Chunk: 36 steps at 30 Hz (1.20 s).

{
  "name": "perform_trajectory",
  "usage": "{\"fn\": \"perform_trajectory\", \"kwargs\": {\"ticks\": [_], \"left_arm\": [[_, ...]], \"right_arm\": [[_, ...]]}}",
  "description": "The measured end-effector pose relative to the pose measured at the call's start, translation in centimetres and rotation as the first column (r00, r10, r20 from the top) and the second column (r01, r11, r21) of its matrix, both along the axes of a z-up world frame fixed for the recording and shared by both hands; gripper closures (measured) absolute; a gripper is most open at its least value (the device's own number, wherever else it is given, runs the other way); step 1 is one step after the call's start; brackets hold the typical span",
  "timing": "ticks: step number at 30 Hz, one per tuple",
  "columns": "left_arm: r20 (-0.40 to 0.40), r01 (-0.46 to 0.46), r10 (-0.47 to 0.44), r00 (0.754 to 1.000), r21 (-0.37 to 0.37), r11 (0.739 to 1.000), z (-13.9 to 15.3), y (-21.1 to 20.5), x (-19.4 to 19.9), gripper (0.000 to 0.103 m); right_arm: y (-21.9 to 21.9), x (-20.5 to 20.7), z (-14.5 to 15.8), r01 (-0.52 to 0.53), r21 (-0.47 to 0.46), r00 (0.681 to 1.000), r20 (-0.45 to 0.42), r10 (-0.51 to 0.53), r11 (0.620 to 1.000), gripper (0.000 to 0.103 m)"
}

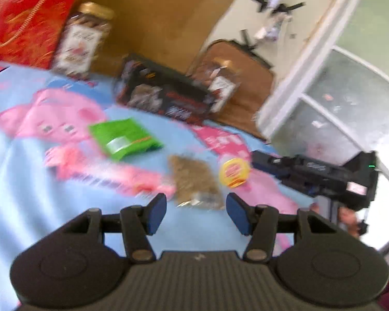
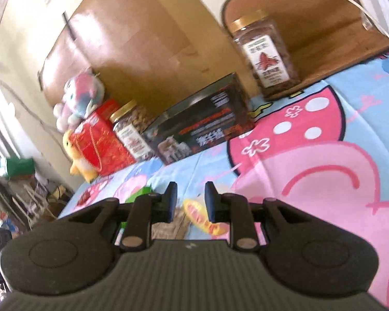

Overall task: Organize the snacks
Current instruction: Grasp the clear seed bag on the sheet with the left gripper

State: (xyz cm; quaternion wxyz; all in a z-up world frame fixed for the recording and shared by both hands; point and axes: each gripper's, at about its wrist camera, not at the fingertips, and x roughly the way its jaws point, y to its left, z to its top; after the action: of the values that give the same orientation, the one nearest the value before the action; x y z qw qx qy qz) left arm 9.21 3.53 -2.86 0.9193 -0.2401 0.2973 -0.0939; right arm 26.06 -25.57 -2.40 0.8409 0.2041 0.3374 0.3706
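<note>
On the blue and pink cartoon bedsheet [image 1: 26, 181] lie a green packet [image 1: 124, 138], a clear bag of brown snacks [image 1: 194, 181] and a small yellow round tub [image 1: 234, 172]. My left gripper [image 1: 195, 213] is open and empty, hovering just before the brown bag. My right gripper [image 2: 189, 202] is open and empty above the yellow tub [image 2: 199, 217], which lies between and below its fingers. Its body also shows at the right of the left wrist view [image 1: 319, 173]. Along the headboard stand a red box [image 1: 26, 18], two gold-lidded jars [image 1: 83, 39] [image 2: 264, 54] and a black box [image 1: 163, 90].
A wooden headboard [image 2: 142, 39] backs the bed. Plush toys [image 2: 80, 98] sit by the red box [image 2: 101, 142]. A wooden chair [image 1: 246, 77] stands beside the bed, with a white door frame [image 1: 298, 64] to the right. Clutter lies on the floor at the left [image 2: 18, 186].
</note>
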Motion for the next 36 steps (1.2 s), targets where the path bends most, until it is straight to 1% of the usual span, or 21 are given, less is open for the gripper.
{"fn": "perform_trajectory", "kwargs": {"ticks": [3,5,8,11,13,15,16,19,21,24,26,27,28,30,32,33,36], "left_arm": [[-0.043,-0.042,0.040,0.998,-0.041,0.998,-0.9,1.1,0.0,0.051],[-0.063,-0.057,0.053,0.997,-0.050,0.997,-1.1,1.6,1.3,0.051],[-0.074,-0.096,0.093,0.993,-0.044,0.994,-1.4,2.4,3.9,0.051],[-0.062,-0.154,0.152,0.986,-0.025,0.988,-1.2,3.0,6.3,0.051],[-0.067,-0.185,0.182,0.981,-0.045,0.982,-0.9,3.4,7.2,0.051],[-0.063,-0.162,0.156,0.986,-0.100,0.982,-0.8,3.1,7.1,0.051],[-0.056,-0.141,0.136,0.989,-0.106,0.984,-0.6,2.6,6.9,0.051],[-0.056,-0.076,0.072,0.996,-0.079,0.994,-0.4,0.8,6.5,0.051],[-0.081,-0.041,0.034,0.996,-0.089,0.995,-0.7,-0.1,6.5,0.049],[-0.115,-0.023,0.010,0.993,-0.105,0.994,-1.2,-0.7,6.8,0.049],[-0.132,-0.027,0.010,0.991,-0.130,0.991,-1.6,-0.7,7.1,0.044],[-0.128,-0.026,0.007,0.992,-0.149,0.989,-1.8,-0.7,7.1,0.039],[-0.128,-0.019,-0.003,0.992,-0.167,0.986,-1.8,-0.7,7.2,0.037],[-0.141,-0.006,-0.026,0.990,-0.222,0.975,-2.0,-0.9,7.5,0.033],[-0.149,0.005,-0.049,0.988,-0.284,0.959,-2.2,-0.9,7.6,0.033],[-0.148,0.017,-0.069,0.987,-0.331,0.943,-2.4,-0.9,7.7,0.033],[-0.131,0.015,-0.071,0.989,-0.383,0.924,-2.3,-0.6,7.7,0.033]], "right_arm": [[0.6,-0.8,-0.1,-0.009,-0.006,1.000,0.006,0.009,1.000,0.076],[0.8,-1.1,-0.2,-0.021,-0.005,1.000,0.007,0.021,1.000,0.076],[1.1,-1.7,-0.2,-0.028,-0.020,0.999,0.018,0.028,0.999,0.076],[0.9,-2.2,0.0,-0.022,-0.025,0.999,0.029,0.023,0.999,0.076],[0.8,-2.7,0.2,-0.015,-0.042,0.999,0.047,0.017,0.999,0.076],[0.7,-3.0,0.1,-0.010,-0.063,0.998,0.061,0.013,0.998,0.076],[0.6,-3.2,0.0,-0.014,-0.071,0.998,0.063,0.019,0.997,0.075],[0.9,-3.6,-0.3,-0.060,-0.091,0.996,0.056,0.065,0.994,0.074],[1.4,-3.6,-0.8,-0.101,-0.094,0.994,0.027,0.104,0.990,0.071],[2.0,-3.6,-1.6,-0.111,-0.110,0.994,0.007,0.112,0.988,0.069],[2.6,-3.5,-2.0,-0.106,-0.144,0.994,-0.007,0.106,0.984,0.068],[2.9,-3.5,-2.1,-0.112,-0.157,0.994,-0.012,0.112,0.981,0.067],[3.3,-3.5,-2.3,-0.124,-0.172,0.992,-0.018,0.123,0.977,0.067],[4.0,-3.9,-2.3,-0.124,-0.192,0.992,0.014,0.129,0.974,0.066],[4.5,-4.2,-2.3,-0.123,-0.206,0.991,0.031,0.132,0.971,0.064],[4.6,-4.2,-2.4,-0.123,-0.210,0.990,0.039,0.134,0.970,0.064],[4.2,-4.1,-2.6,-0.125,-0.187,0.990,0.038,0.134,0.974,0.065]]}}
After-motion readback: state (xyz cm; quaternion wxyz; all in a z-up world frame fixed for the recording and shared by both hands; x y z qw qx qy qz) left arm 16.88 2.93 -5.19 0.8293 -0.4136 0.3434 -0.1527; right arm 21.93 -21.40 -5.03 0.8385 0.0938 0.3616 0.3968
